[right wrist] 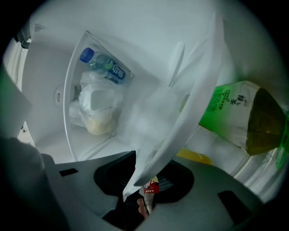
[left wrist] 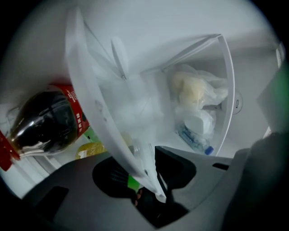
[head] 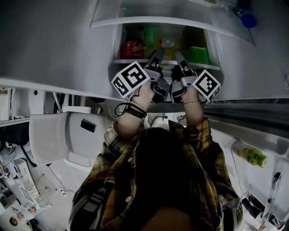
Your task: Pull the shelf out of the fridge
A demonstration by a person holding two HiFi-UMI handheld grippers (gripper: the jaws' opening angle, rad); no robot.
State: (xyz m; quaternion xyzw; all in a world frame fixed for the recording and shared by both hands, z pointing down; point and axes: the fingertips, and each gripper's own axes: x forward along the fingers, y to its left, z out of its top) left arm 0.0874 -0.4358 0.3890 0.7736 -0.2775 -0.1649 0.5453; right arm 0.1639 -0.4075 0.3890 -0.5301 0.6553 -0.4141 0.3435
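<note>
Plaid sleeves (head: 201,135) reach up into the fridge (head: 153,13). Left gripper (head: 158,53) and right gripper (head: 177,54), side by side, each clamp the white shelf (left wrist: 97,113) at its front edge.

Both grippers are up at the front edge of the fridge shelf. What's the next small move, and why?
Probably draw both grippers straight back together, slowly and level. The left gripper and right gripper each have jaws closed on the front edge of the shelf. A cola bottle and a green-labelled bottle sit close by, so an uneven tug might tip them.
</note>
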